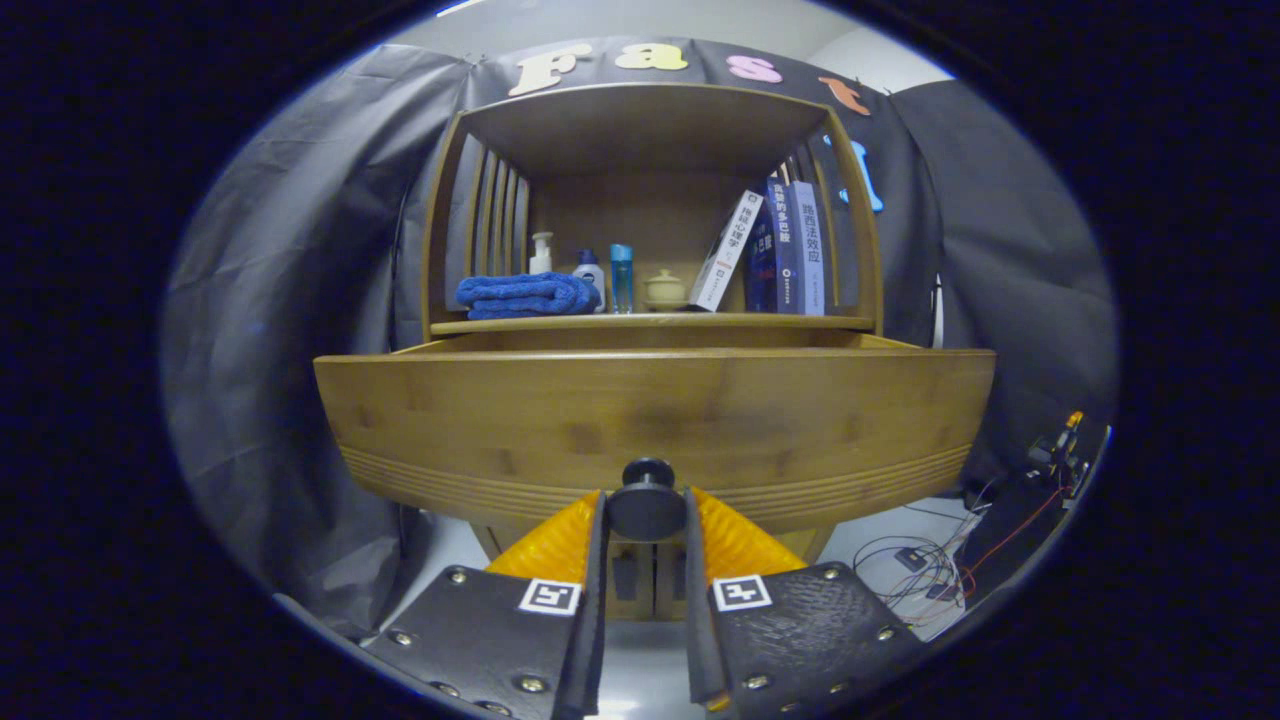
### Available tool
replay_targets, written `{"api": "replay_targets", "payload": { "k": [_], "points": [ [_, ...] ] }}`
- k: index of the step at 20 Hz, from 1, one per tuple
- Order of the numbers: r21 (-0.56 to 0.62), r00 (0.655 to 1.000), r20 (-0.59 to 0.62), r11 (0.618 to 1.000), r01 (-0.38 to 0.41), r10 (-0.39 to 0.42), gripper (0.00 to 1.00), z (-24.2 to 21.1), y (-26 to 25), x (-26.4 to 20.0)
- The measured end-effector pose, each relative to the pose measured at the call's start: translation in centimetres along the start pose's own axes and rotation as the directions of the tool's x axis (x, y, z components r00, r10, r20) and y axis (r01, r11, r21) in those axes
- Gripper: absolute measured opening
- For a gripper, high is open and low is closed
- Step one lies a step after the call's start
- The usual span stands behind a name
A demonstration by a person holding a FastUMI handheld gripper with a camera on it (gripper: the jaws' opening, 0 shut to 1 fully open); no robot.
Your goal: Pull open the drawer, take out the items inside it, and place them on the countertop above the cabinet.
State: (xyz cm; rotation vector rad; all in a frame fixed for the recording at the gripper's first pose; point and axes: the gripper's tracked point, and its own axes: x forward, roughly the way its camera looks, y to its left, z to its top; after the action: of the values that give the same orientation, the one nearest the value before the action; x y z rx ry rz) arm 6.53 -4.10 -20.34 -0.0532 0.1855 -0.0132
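From the gripper's own camera, the gripper [647, 515] has its two fingers closed onto the round black knob [647, 499] of the wide bamboo drawer [655, 425], one pressing each side. The drawer stands pulled out from under the bamboo countertop [650, 322], where a folded blue towel [525, 295], small bottles [590, 272] and some books [775, 250] sit. Its inside is hidden behind the front panel. I'd judge the opening done or nearly so; taking items out is all still ahead.

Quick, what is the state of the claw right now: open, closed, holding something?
Claw: closed on the drawer knob, one finger pressing each side; the drawer is pulled out.
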Motion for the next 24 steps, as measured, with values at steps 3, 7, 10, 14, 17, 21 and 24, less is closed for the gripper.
{"api": "replay_targets", "payload": {
  "k": [3,7,10,14,17,21,24],
  "points": [
    [-0.058,0.998,-0.053,0.998,-0.023,0.020,0.11,-2.5,-0.1,-1.0],
    [-0.016,0.999,-0.012,0.999,0.035,-0.036,0.13,0.3,-1.1,-2.8],
    [0.066,1.000,-0.004,0.998,0.010,-0.010,0.31,3.3,-0.7,-3.3],
    [0.034,0.995,0.068,0.997,0.072,-0.074,0.85,8.8,-2.1,-1.9],
    [0.061,0.995,0.071,0.996,0.069,-0.073,1.00,11.6,-1.8,-0.3],
    [0.062,0.999,-0.003,0.997,0.043,-0.043,1.00,13.2,-0.7,2.7],
    [0.043,0.988,-0.151,0.999,-0.016,0.022,1.00,11.9,1.0,5.9]
  ]
}}
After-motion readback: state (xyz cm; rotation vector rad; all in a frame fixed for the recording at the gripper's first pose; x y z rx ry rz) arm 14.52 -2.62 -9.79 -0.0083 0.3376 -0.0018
